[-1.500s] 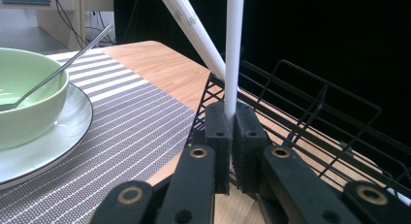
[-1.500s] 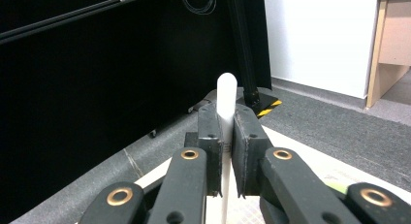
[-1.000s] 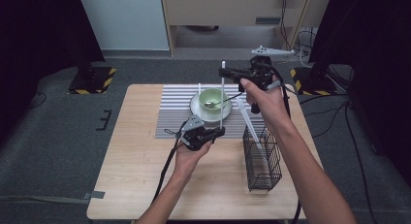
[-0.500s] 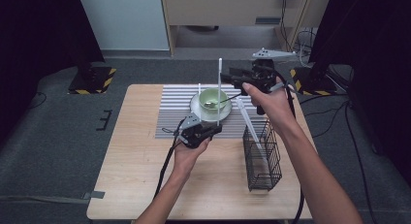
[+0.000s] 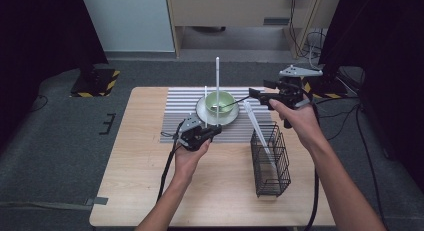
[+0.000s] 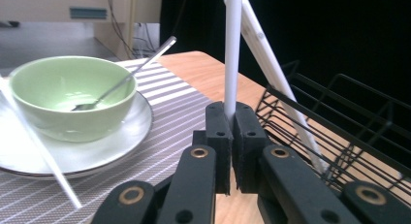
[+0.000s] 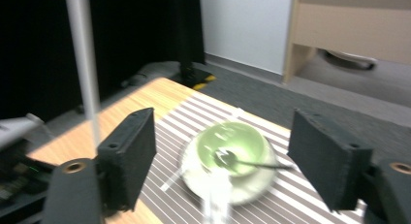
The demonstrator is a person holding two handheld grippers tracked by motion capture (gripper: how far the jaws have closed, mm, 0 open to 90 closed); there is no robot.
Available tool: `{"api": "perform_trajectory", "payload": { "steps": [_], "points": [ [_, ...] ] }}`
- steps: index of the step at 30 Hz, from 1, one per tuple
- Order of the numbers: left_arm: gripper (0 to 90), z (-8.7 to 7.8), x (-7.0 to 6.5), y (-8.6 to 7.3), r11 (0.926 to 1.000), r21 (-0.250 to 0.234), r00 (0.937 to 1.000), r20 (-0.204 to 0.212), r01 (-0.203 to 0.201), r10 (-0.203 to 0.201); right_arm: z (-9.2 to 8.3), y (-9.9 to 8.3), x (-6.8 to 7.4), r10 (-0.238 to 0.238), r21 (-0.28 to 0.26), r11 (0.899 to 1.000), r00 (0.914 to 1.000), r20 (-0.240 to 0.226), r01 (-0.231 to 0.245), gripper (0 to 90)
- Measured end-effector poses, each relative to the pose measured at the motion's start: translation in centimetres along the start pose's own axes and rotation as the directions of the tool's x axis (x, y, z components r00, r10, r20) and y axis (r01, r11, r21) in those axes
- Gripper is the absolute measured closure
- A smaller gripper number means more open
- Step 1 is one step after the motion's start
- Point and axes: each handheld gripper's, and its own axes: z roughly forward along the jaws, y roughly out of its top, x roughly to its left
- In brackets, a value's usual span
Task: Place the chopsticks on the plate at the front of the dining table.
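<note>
Two hand-held grippers, left hand-held gripper (image 5: 209, 132) clamping upright white stick (image 5: 217, 86), right hand-held gripper (image 5: 256, 94) opening, empty.

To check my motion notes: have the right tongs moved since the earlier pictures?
Yes. The right tongs moved rightward, away from the green bowl; their jaws have just been opening and grip nothing.

Spoon (image 5: 227, 105) in green bowl (image 5: 220, 102)

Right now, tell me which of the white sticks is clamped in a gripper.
The upright white stick beside the green bowl: the left gripper pinches its lower end. Another leans in the wire basket; a third lies against the plate.
</note>
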Motion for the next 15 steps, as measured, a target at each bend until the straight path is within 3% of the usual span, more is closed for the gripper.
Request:
{"api": "perform_trajectory", "payload": {
  "steps": [8, 15],
  "points": [
    [86.6, -0.2, 0.4, 0.1, 1.0000, -0.003, 0.9994, -0.034, 0.002, -0.002, -0.8, -3.0, -2.7, 0.029, 0.022, 0.999, 0.9959, 0.085, -0.031, 16.5],
    [86.5, -0.5, 1.0, 0.1, 0.9999, -0.008, 0.9968, -0.078, 0.013, -0.014, -2.0, -5.5, -4.9, 0.046, 0.036, 0.998, 0.9911, 0.125, -0.051, 9.4]
  ]
}}
